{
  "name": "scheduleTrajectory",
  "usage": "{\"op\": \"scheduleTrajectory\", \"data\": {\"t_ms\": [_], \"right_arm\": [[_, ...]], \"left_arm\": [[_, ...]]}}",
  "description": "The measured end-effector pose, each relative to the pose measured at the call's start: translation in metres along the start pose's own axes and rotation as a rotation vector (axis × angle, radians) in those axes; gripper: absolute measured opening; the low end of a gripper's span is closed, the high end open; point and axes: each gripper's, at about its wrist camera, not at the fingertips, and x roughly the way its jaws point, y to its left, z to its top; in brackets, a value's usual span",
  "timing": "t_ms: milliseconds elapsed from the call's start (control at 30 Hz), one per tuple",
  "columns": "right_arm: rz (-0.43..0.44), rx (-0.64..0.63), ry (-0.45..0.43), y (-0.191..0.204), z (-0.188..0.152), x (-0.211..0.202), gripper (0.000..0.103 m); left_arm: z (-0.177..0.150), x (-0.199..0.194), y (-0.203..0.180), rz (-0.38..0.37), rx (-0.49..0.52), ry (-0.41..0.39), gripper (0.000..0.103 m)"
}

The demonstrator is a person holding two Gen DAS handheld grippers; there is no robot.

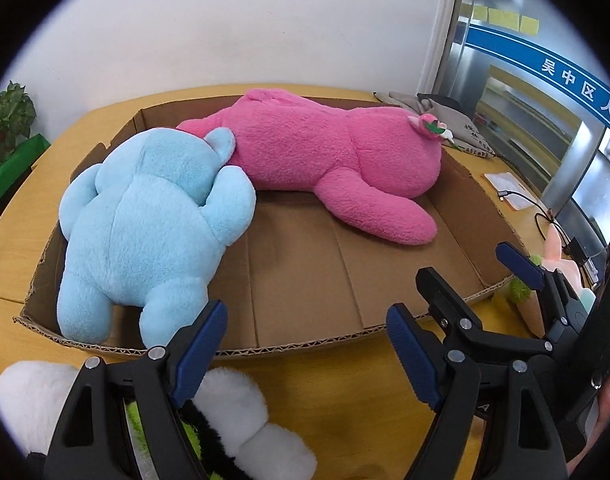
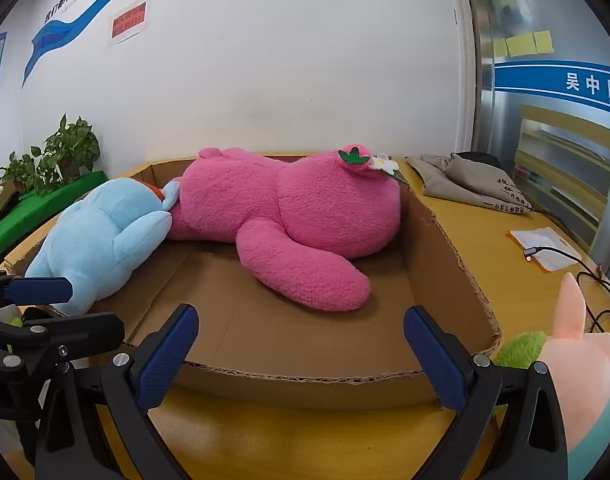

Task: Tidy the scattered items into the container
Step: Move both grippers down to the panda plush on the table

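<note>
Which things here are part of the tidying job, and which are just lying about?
Job:
- cardboard tray
- blue plush and pink plush, both already inside
- white plush and peach plush, still out on the table
- left gripper and right gripper, both open and empty

Lying about:
- grey cloth bag
- cable
- potted plant

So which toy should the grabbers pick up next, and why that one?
Probably the white fluffy toy. The left gripper is open and right above it, and it lies on the table outside the cardboard box. The blue plush and pink plush are already inside. So lower the left gripper a little and close on it.
</note>
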Motion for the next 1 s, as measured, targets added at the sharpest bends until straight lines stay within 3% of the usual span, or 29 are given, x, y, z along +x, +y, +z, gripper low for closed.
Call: {"op": "scheduleTrajectory", "data": {"t_ms": [567,667,800,1000], "right_arm": [[0.0,-0.003,-0.007,0.002,-0.002,-0.002,0.103],[-0.002,0.0,-0.018,0.001,-0.002,-0.002,0.103],[0.0,-0.001,-0.02,0.001,-0.001,-0.002,0.103],[0.0,-0.002,-0.021,0.001,-0.001,-0.001,0.103]], "left_arm": [[-0.002,-0.005,0.0,0.015,0.033,-0.011,0.081],[-0.004,-0.021,-0.005,0.026,0.066,-0.037,0.08],[-0.003,-0.063,0.003,-0.048,0.065,-0.094,0.08],[-0.011,-0.122,0.044,0.019,0.059,-0.167,0.08]]}}
